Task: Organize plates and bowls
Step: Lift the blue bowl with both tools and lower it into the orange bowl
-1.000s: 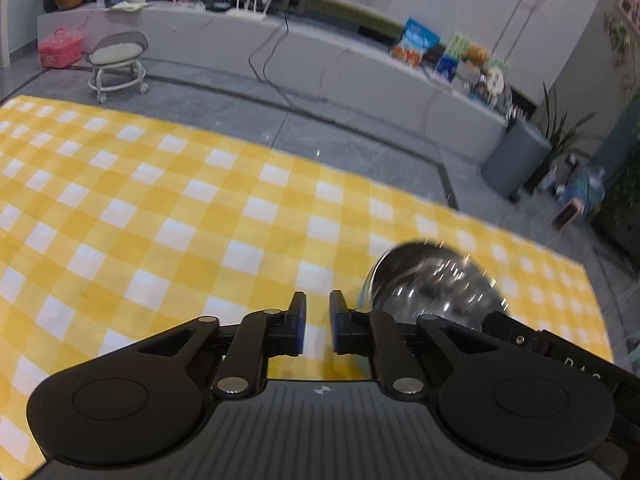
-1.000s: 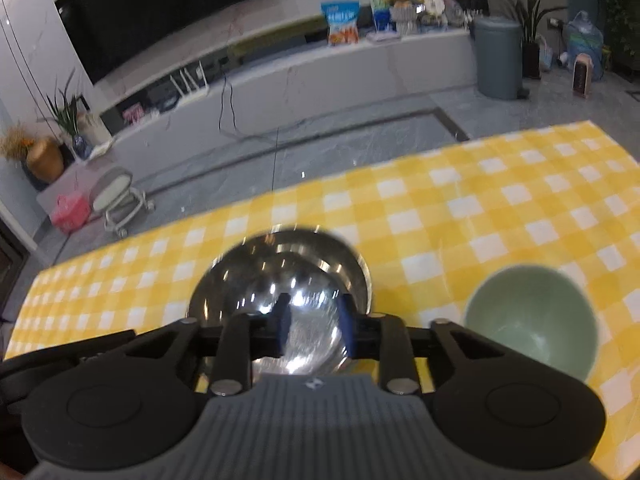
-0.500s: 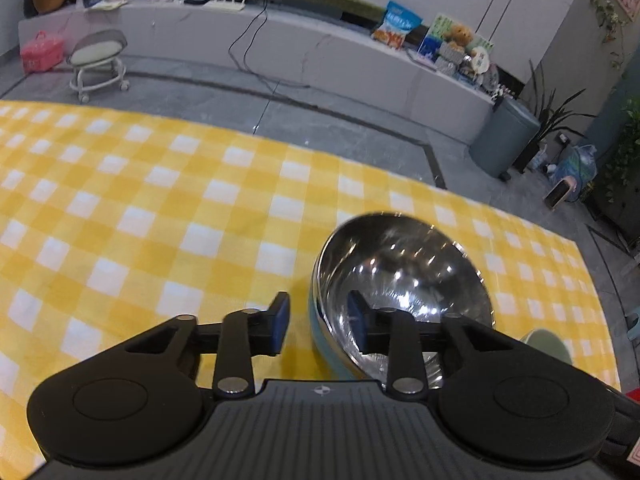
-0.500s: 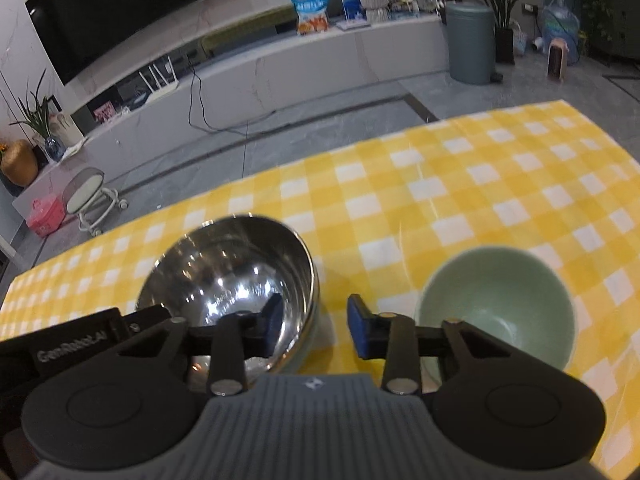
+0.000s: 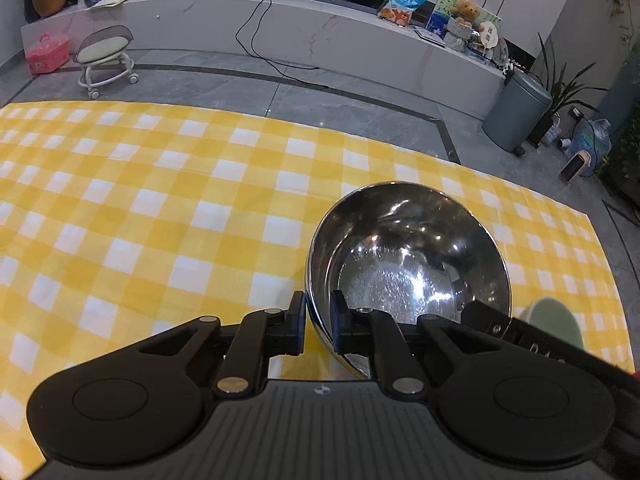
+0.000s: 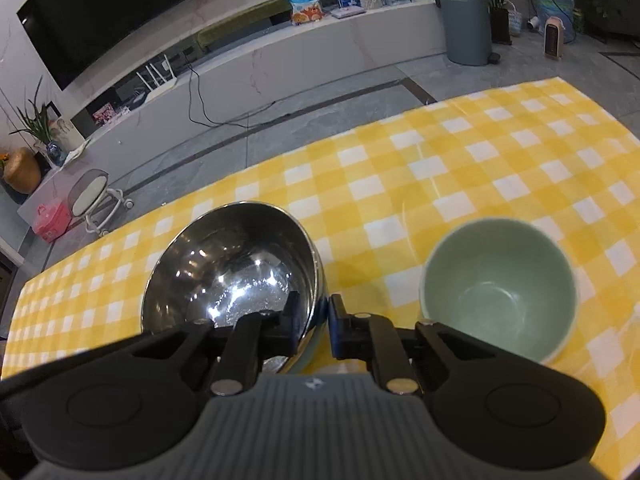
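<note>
Both claws have just been closing on the steel bowl (image 5: 408, 264): the left claw (image 5: 317, 326) now pinches its near-left rim, the right claw (image 6: 313, 322) its near-right rim. The bowl sits on the checked tabletop (image 5: 160, 208), with the green bowl (image 6: 498, 288) just right of it. A two-handed lift looks next.

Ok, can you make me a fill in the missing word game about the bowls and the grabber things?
1. Both grippers pinch the rim of the shiny ____ bowl.
2. The left gripper and the right gripper hold it from ____ sides.
3. The empty bowl beside it is pale ____.
4. The tablecloth has white and ____ checks.

Missing words: metal; opposite; green; yellow
</note>
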A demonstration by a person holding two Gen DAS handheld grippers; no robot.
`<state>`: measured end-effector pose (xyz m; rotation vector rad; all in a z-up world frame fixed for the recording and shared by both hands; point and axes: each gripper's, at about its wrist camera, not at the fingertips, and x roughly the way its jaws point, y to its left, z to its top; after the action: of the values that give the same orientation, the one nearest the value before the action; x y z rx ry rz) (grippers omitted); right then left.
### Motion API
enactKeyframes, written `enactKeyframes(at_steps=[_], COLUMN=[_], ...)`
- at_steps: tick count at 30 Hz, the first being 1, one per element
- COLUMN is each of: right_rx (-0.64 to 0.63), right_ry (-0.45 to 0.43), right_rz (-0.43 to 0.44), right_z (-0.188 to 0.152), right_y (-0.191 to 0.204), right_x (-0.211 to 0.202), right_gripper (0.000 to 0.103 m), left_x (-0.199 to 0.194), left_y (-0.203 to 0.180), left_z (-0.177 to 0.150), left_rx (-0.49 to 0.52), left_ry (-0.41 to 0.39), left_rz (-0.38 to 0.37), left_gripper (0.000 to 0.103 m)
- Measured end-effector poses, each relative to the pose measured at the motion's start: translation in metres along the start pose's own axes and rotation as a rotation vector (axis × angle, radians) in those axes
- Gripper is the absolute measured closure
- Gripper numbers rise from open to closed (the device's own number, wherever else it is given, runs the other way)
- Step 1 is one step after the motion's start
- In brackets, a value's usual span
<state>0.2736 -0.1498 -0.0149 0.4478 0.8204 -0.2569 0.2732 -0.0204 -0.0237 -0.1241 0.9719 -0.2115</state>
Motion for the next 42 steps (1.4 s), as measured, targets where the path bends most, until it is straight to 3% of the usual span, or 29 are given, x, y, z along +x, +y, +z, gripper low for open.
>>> enactKeyframes(at_steps=[16, 24, 35, 42], right_rx=[0.007, 0.051, 0.144, 0.223], right_ry=[0.022, 0.021, 0.026, 0.026], right_rz=[0.135, 0.184, 0.154, 0.130], right_z=[-0.029, -0.064, -0.096, -0.115], right_y=[-0.027, -0.063, -0.120, -0.141], right_x=[-0.115, -0.179, -0.227, -0.230], right_gripper=[0.094, 0.094, 0.094, 0.094], left_x=[-0.111, -0.157, -0.162, -0.150], left_y=[-0.014, -0.024, -0.035, -0.038], left_z=[-0.040, -0.081, -0.133, -0.152], left_rx=[-0.016, -0.029, -0.090, -0.099], left_ry=[0.003, -0.009, 0.081, 0.116], left_rz=[0.017, -0.044, -0.171, -0.194], left_gripper=[0.090, 0.090, 0.089, 0.090])
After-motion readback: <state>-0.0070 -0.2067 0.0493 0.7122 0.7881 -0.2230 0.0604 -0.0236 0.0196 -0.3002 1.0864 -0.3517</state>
